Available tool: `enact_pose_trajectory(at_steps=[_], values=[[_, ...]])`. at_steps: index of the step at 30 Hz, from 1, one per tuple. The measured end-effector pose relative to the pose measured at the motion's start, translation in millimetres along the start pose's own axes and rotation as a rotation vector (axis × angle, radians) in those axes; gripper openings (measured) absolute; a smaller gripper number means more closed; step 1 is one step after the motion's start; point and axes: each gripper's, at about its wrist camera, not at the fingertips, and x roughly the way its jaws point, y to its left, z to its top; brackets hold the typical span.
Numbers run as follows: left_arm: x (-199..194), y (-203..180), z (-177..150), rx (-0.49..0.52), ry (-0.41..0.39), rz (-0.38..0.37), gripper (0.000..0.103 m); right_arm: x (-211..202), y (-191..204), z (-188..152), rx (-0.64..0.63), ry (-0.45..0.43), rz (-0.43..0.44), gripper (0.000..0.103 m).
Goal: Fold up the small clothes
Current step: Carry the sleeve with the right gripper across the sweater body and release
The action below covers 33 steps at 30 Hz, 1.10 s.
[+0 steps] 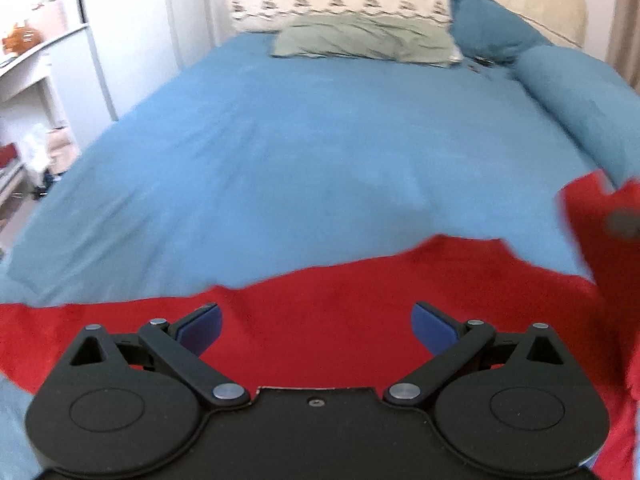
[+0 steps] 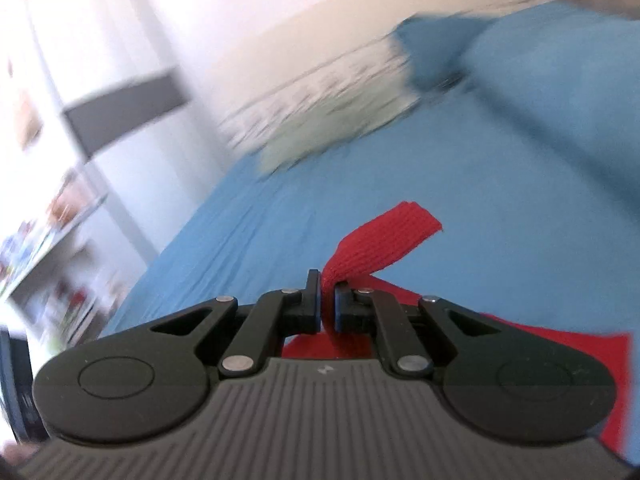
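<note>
The left tongs stood wide apart, their blue pads clear of any cloth, hovering low over the red garment. That garment lay spread across the near part of the bed, on its blue cover, its far edge running ragged from low at the left to higher at the right. At the right margin of the left wrist view a part of the red cloth was lifted off the bed and hung as a blurred flap, with something grey and blurred against it; what that grey thing was could not be told.

The right tongs were closed on the red garment, a ribbed strip of it pinched between the two black fingers and curling up and over to the right beyond their tips. More of the same red cloth showed below and to the right of the gripper body, against the blue cover of the bed.

At the head of the bed lay a pale green pillow, with a darker teal pillow propped just beside it to the right. Behind both ran a cream headboard with a patterned band. A white wardrobe stood to the left of the bed, and nearer still a white shelf unit carrying small items too blurred to name. The right wrist view was tilted and smeared by motion.
</note>
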Motion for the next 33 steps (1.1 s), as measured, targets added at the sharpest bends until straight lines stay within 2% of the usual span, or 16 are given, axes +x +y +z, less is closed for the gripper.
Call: enact_pose_trajectory(at_steps=[3,6,10,15,19,20,21,22,23,28,31,33], values=[[6.2,31.5,-16.5,-0.023,0.012,0.039,0.102,42.8,41.9,-55.1,-0.098,0.117,0.068,0.021],[19.4,53.9,-33.5,-0.073,0.065,0.024,0.102,73.4,64.1,-113.3,-0.194,0.244,0.057,0.021],[26.5,67.2,-48.8,-0.108,0.119,-0.037,0.102,87.7,77.0,-157.1,-0.245,0.317,0.016,0.021],[23.7,74.8,-53.8,-0.091,0.116,-0.08,0.102,87.6,94.8,-156.0,-0.326,0.274,0.02,0.021],[27.4,71.8,-53.4,-0.083,0.118,-0.135,0.102,104.9,106.3,-170.6,-0.418,0.33,0.011,0.029],[29.6,68.2,-53.1,-0.08,0.121,-0.158,0.102,104.6,110.2,-170.5,-0.43,0.326,0.011,0.039],[33.0,63.1,-52.0,-0.077,0.127,-0.183,0.102,106.0,112.3,-171.8,-0.44,0.332,0.017,0.056],[36.9,57.4,-51.1,-0.075,0.133,-0.208,0.102,102.2,113.2,-172.2,-0.455,0.337,0.024,0.065],[40.1,51.6,-50.9,-0.071,0.137,-0.23,0.102,97.7,113.8,-173.5,-0.476,0.333,0.026,0.078],[58.5,15.2,-57.3,-0.033,0.174,-0.383,0.101,65.3,102.2,-181.9,-0.594,0.343,0.003,0.08],[63.9,-6.9,-62.4,0.011,0.166,-0.42,0.101,34.8,84.4,-179.1,-0.588,0.343,-0.022,0.08],[65.9,-18.6,-64.9,0.031,0.159,-0.424,0.096,11.9,68.4,-177.4,-0.552,0.349,-0.039,0.081]])
